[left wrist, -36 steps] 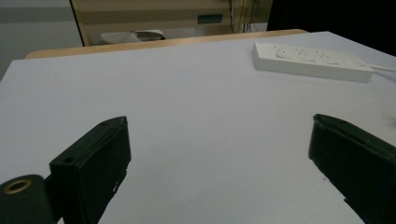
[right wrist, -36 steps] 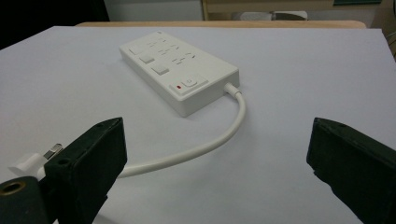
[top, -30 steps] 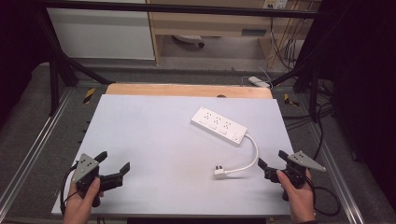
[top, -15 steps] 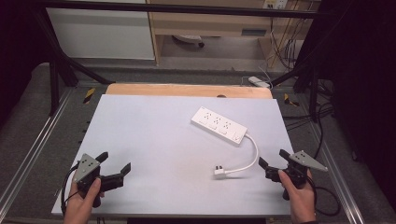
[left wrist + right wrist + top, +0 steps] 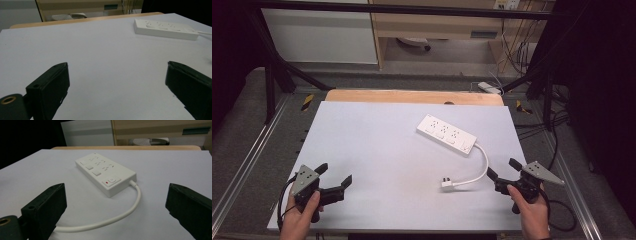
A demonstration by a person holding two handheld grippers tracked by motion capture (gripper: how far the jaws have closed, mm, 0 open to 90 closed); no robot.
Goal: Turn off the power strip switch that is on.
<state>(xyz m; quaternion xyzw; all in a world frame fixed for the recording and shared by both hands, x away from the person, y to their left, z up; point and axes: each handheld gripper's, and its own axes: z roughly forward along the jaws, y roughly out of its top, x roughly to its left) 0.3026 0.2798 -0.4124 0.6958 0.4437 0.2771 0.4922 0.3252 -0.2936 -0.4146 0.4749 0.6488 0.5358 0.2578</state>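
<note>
Left gripper and right gripper, each hand-held low at the table's near corners, jaws apart, empty; power strip ahead of the right gripper, plug just beside it

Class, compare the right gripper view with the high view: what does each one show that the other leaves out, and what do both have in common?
Right gripper view alone: the power strip's red indicator light beside its switch, seen close up.

High view alone: the plug at the cable's end, the left gripper, the right gripper seen from outside, both open, and each hand.

Both: the white power strip flat on the white table, and its curving cable.
</note>
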